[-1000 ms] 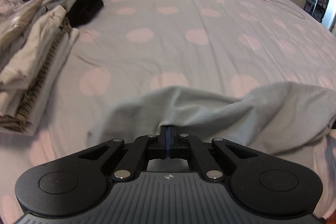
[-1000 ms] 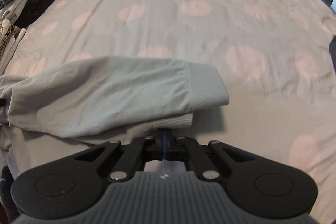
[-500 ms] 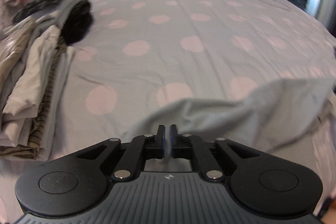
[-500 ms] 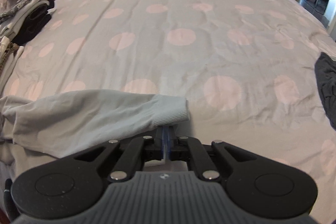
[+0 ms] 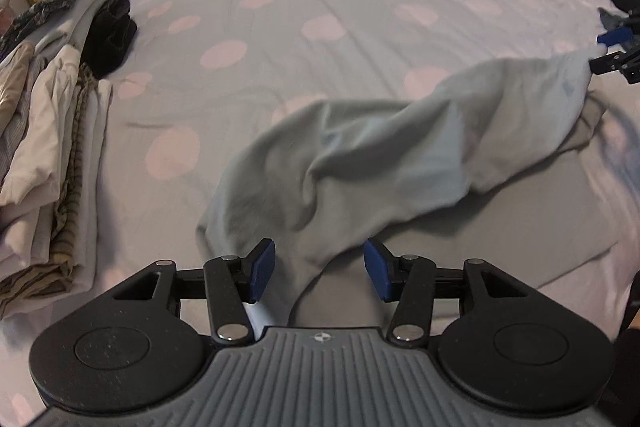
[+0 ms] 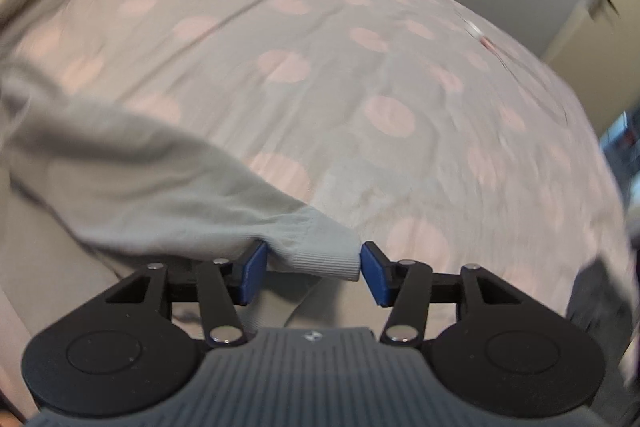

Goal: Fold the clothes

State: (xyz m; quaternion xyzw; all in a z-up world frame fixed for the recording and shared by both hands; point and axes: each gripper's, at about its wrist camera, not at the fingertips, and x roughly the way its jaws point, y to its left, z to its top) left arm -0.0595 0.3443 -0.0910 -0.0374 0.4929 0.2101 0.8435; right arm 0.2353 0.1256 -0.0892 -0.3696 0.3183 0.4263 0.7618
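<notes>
On the dotted bed, you have just let go: both grippers, clamped on the sweater a second ago, now stand spread. This fold is laid. Your left gripper hovers low over its hem, your right gripper straddling the cuff.
</notes>
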